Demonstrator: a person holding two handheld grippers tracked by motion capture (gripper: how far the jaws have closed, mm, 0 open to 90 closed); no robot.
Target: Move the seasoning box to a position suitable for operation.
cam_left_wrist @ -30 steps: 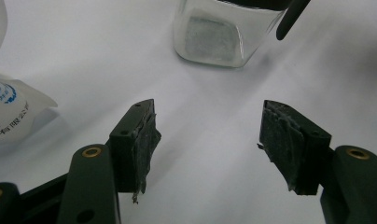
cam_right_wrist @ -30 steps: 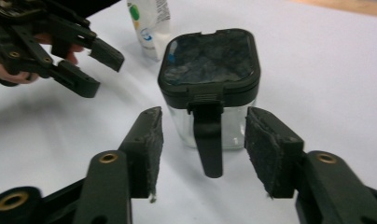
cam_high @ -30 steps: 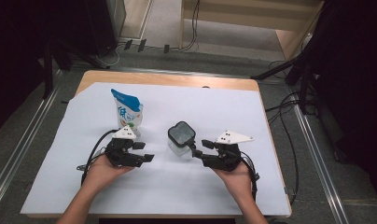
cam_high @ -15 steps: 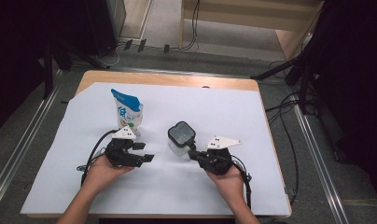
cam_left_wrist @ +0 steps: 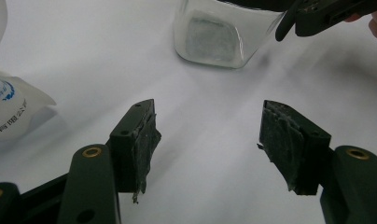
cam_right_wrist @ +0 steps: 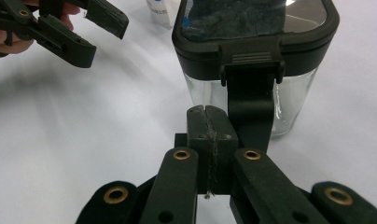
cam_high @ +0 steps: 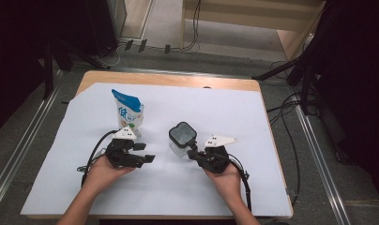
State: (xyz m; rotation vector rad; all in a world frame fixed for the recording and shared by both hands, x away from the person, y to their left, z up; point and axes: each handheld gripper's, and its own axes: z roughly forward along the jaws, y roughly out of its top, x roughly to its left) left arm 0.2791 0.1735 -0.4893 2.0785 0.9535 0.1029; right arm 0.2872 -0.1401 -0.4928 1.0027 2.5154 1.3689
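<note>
A clear square jar (cam_high: 182, 137) with a black lid stands mid-table on the white sheet. Its lid latch (cam_right_wrist: 250, 100) hangs down the near side. My right gripper (cam_high: 193, 152) sits low at the jar's base, jaws pressed together with nothing between them (cam_right_wrist: 208, 125), just left of the latch. A white-and-blue pouch (cam_high: 128, 112) stands upright to the jar's left. My left gripper (cam_high: 144, 157) rests below the pouch, pointing right toward the jar (cam_left_wrist: 219, 35). Its jaws (cam_left_wrist: 207, 140) stand open and empty over bare sheet, with the pouch's corner (cam_left_wrist: 7, 109) at the left.
The white sheet (cam_high: 281, 140) covers most of a wooden table (cam_high: 178, 79). A cable (cam_high: 246, 185) trails from the right gripper along the forearm, another (cam_high: 94, 152) from the left. Metal rails and floor cables lie beyond both table sides.
My right gripper has slid left and down toward the jar's base, and its jaws have come together. The left gripper, jar and pouch have stayed put.
</note>
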